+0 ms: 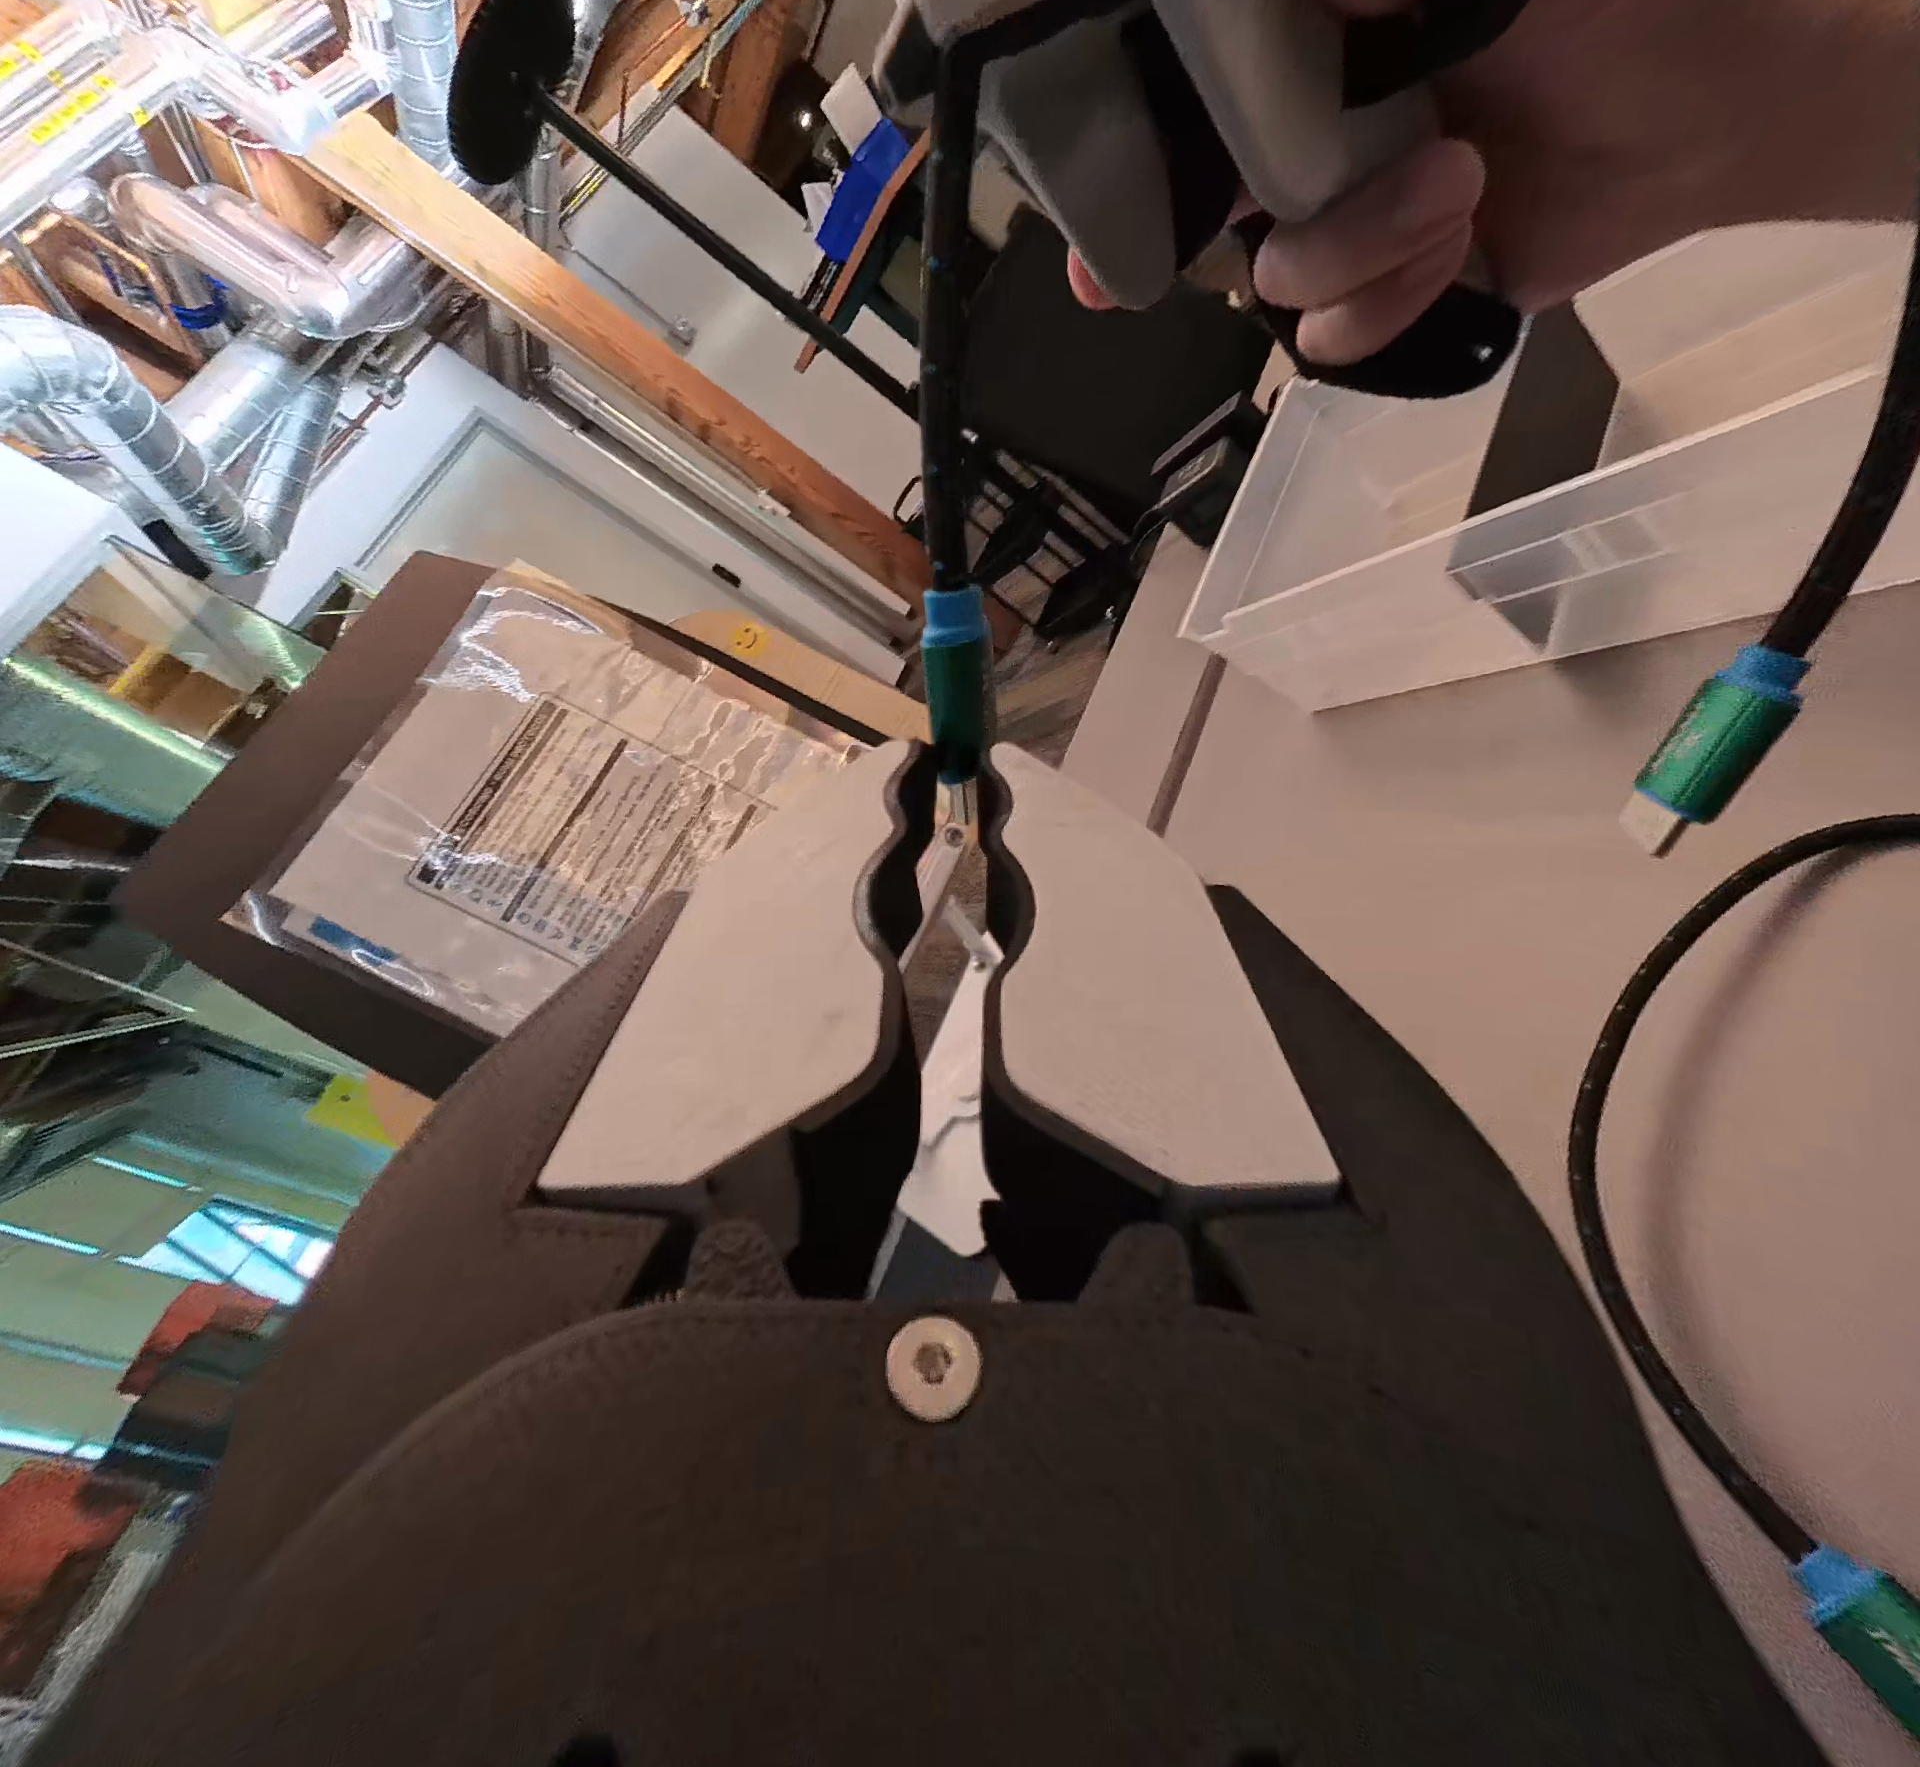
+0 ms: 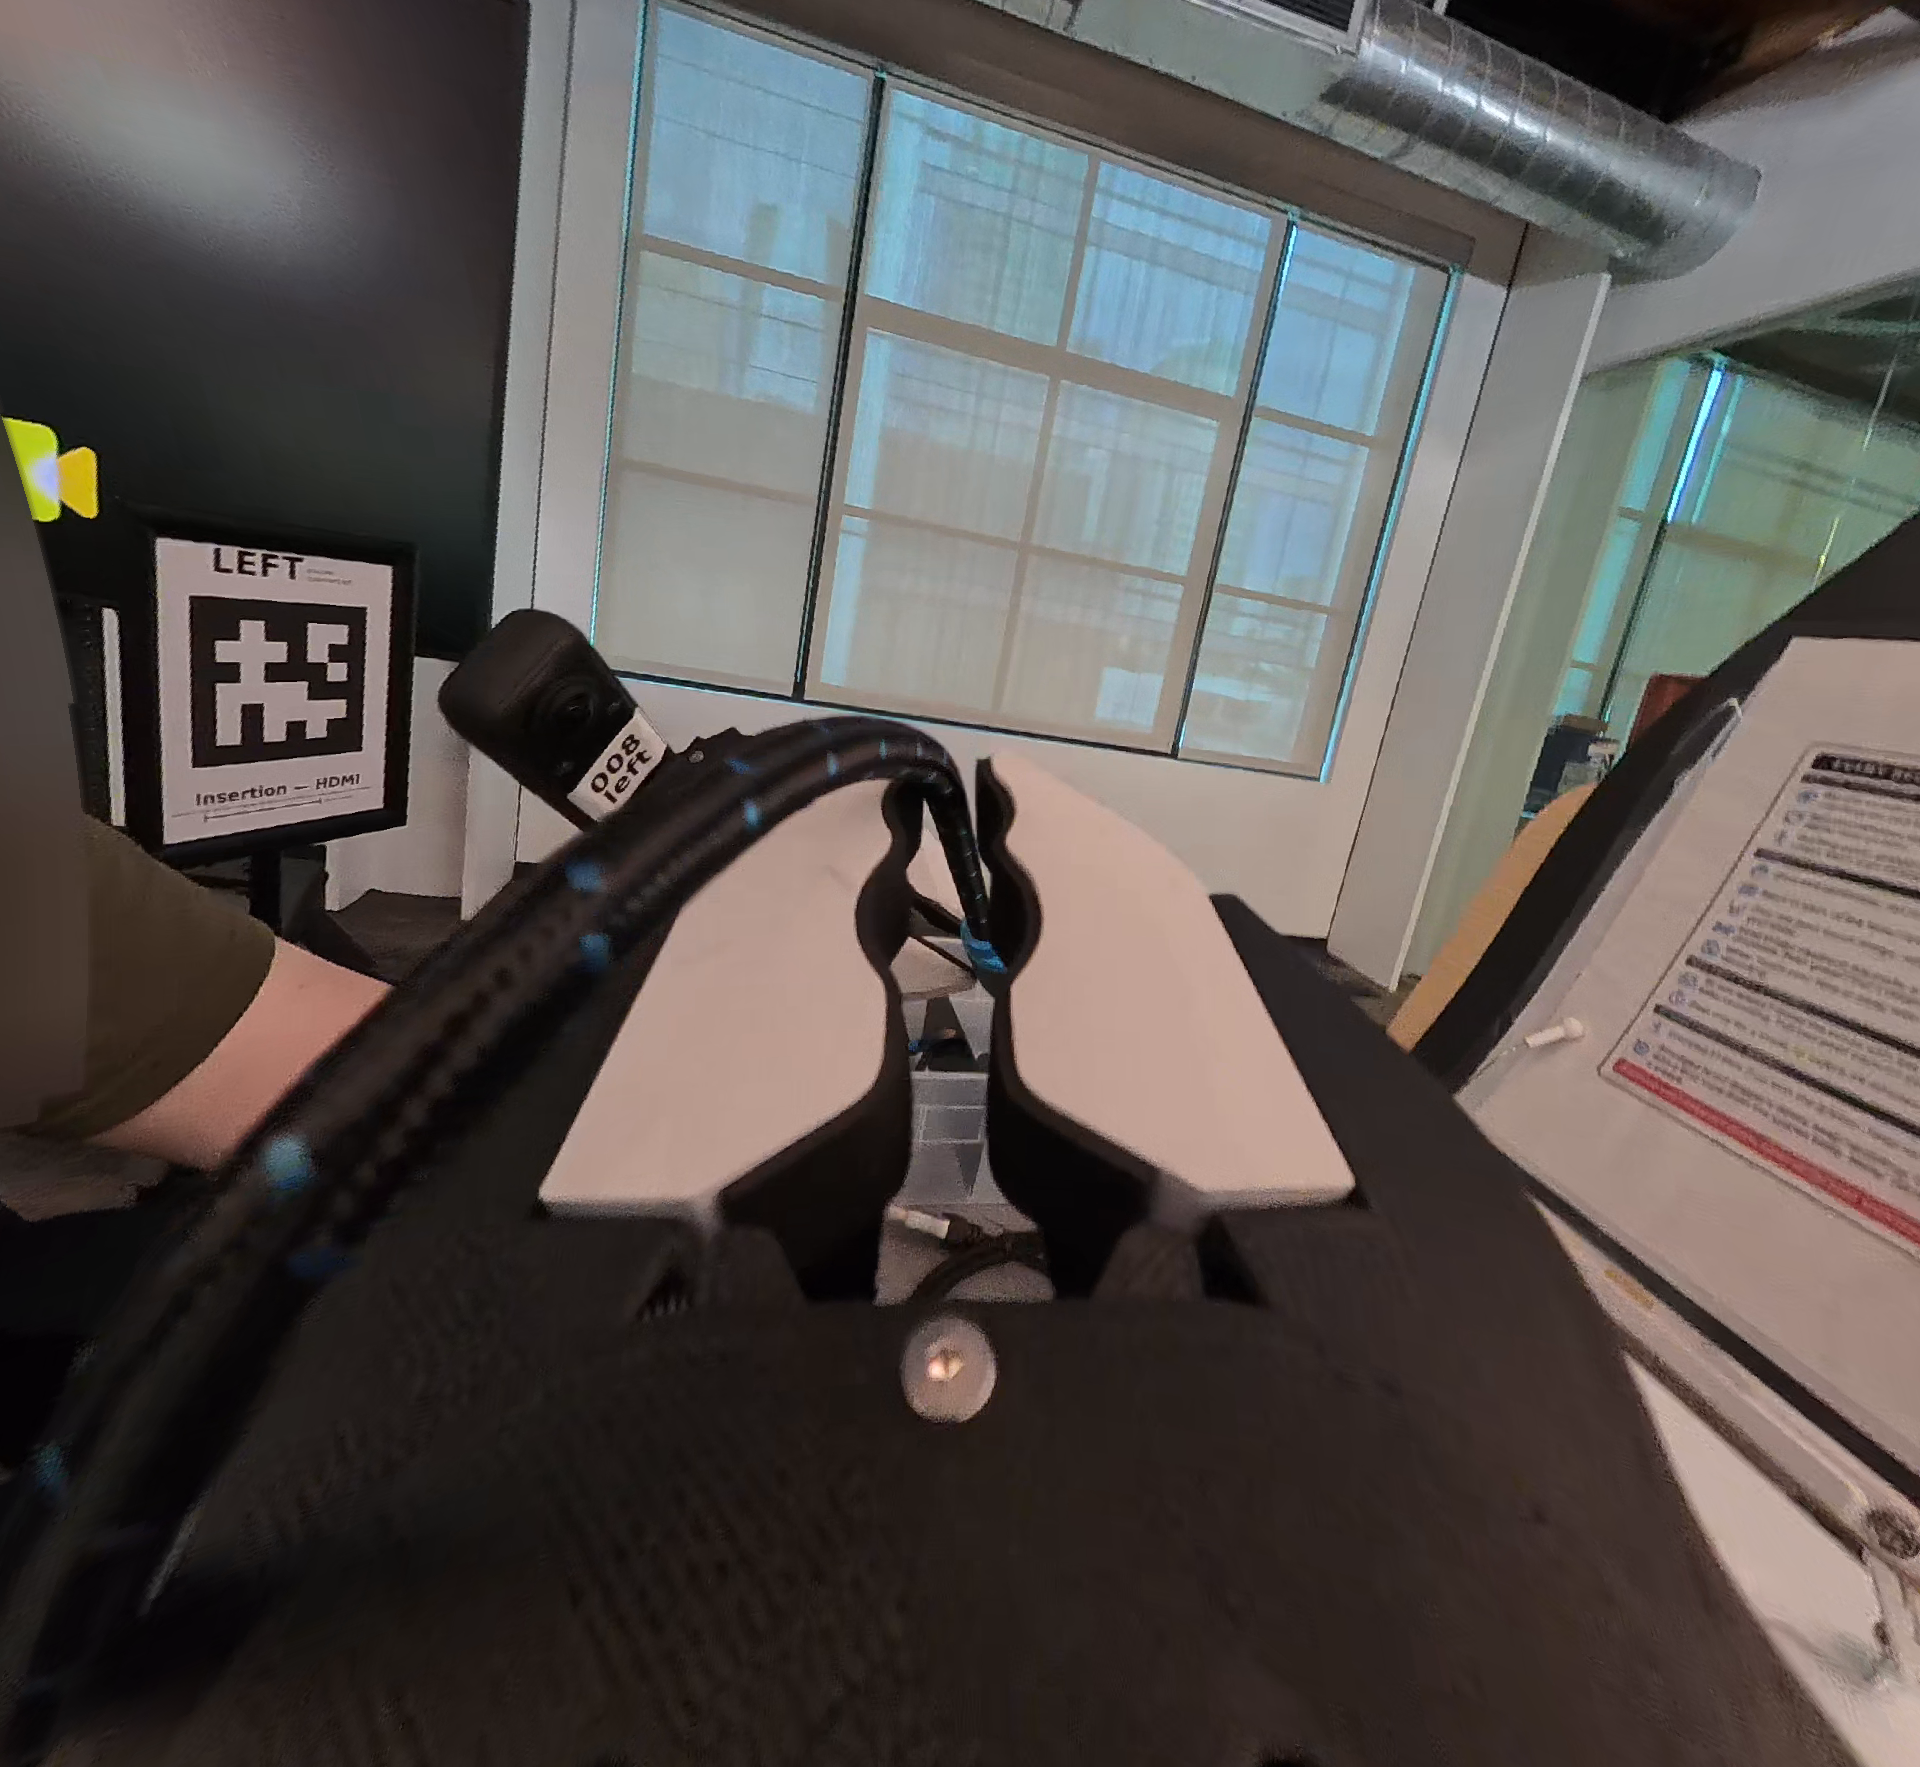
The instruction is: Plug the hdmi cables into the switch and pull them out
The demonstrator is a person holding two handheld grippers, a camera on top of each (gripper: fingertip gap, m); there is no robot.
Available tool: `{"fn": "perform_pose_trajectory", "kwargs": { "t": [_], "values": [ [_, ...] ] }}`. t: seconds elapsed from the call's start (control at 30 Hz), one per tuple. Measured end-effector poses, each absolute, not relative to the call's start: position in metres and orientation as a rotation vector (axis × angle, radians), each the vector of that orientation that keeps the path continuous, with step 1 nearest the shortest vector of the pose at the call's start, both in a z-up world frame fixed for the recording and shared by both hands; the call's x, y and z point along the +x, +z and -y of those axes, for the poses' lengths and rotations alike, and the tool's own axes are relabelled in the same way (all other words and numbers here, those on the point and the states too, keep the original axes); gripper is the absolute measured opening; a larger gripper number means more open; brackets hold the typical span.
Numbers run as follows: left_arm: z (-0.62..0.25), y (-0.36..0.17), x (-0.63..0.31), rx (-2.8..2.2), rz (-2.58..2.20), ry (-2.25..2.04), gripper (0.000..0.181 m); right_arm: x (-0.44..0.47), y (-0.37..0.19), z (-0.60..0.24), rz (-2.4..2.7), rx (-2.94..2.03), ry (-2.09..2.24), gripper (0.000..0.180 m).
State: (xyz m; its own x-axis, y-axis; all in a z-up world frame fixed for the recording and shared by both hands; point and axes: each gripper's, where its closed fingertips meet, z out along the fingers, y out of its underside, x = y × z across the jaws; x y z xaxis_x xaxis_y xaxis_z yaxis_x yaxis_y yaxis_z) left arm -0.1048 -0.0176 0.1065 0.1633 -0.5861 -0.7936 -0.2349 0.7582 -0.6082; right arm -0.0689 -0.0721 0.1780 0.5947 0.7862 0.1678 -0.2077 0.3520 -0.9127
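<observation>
In the left wrist view my left gripper [image 1: 951, 767] is shut on a green HDMI plug [image 1: 954, 678] with a blue band, pinched at the fingertips. Its black braided cable [image 1: 943, 346] runs up to my right gripper [image 1: 925, 55], held by a hand [image 1: 1558, 107]. A second green plug [image 1: 1714, 751] hangs free to the right and a third [image 1: 1870, 1634] lies at the lower right. In the right wrist view my right gripper [image 2: 971, 876] is shut on the braided cable [image 2: 961, 855] just above a blue band. A grey block [image 2: 945, 1104] shows between the fingers; I cannot tell whether it is the switch.
Clear acrylic boxes [image 1: 1558, 512] stand on the white table [image 1: 1403, 886]. A dark board with a printed sheet [image 1: 540, 803] is at the left, also at the right in the right wrist view [image 2: 1766, 969]. A marker sign [image 2: 275, 683] and a dark screen [image 2: 260, 263] stand at the left.
</observation>
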Motion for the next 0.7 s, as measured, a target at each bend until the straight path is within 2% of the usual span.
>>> {"fn": "perform_pose_trajectory", "kwargs": {
  "t": [0.03,0.2,0.4,0.5,0.7],
  "values": [
    [0.016,0.107,-0.105,-0.722,-1.406,-0.269,0.006,-0.069,0.177,0.069,0.658,-1.04,0.717,0.014],
    [0.001,0.12,-0.113,-0.669,-1.289,-0.039,0.006,-0.075,0.157,0.045,0.618,-1.215,0.726,0.03],
    [0.0,0.12,-0.112,-0.614,-1.27,0.105,0.0,-0.101,0.126,0.021,0.603,-1.371,0.744,0.033],
    [-0.007,0.104,-0.106,-0.676,-1.336,0.118,0.0,-0.101,0.112,0.008,0.551,-1.453,0.703,0.028],
    [-0.007,0.072,-0.099,-0.851,-1.514,-0.09,0.0,-0.069,0.119,0.009,0.496,-1.484,0.624,0.028]
  ]
}}
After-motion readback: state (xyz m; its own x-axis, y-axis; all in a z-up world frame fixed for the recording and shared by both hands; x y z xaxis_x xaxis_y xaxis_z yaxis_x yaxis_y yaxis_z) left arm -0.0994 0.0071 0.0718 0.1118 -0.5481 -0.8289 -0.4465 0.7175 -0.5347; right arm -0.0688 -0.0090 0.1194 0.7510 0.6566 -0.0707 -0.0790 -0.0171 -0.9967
